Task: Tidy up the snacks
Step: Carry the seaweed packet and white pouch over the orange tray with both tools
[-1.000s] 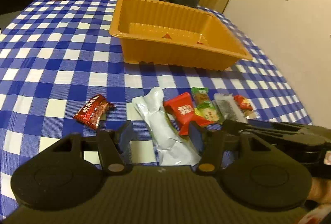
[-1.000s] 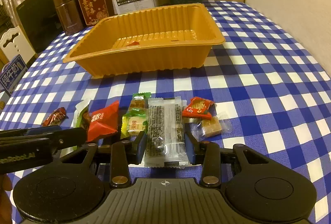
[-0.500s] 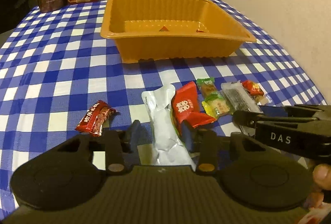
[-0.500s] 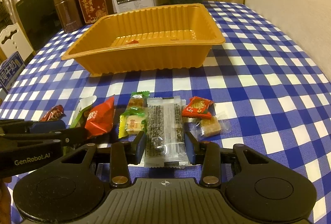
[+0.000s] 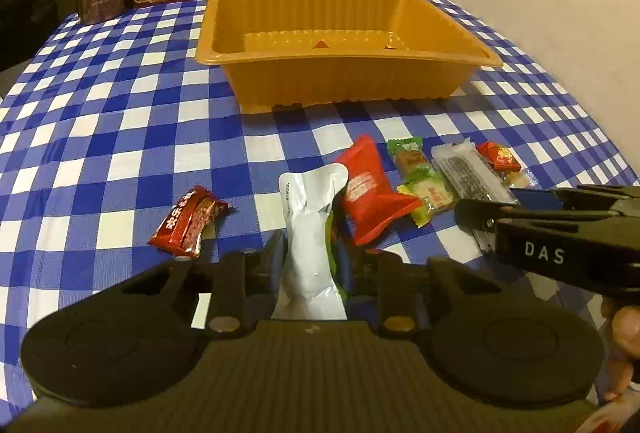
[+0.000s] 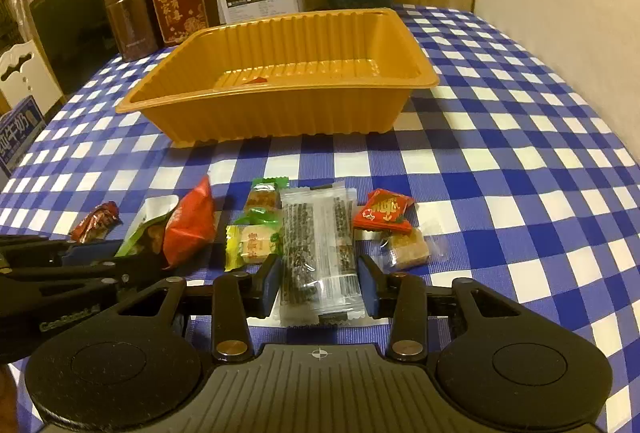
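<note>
Dim, warm indoor light. Both fisheye views bend straight lines at edges, corners vignetted black. Soft short shadows under orange tray. Slight grain, mild blur.

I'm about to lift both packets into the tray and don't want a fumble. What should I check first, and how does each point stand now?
1. Left hand-held gripper straddles the silver pouch: ok.
2. Its fingers pressed on the pouch: cannot tell.
3. Right hand-held gripper straddles the clear seaweed packet: ok, not closed yet.
4. Red packet overlaps the pouch and may drag along: not ok.
5. Orange tray has room and an unobstructed path: ok.
</note>
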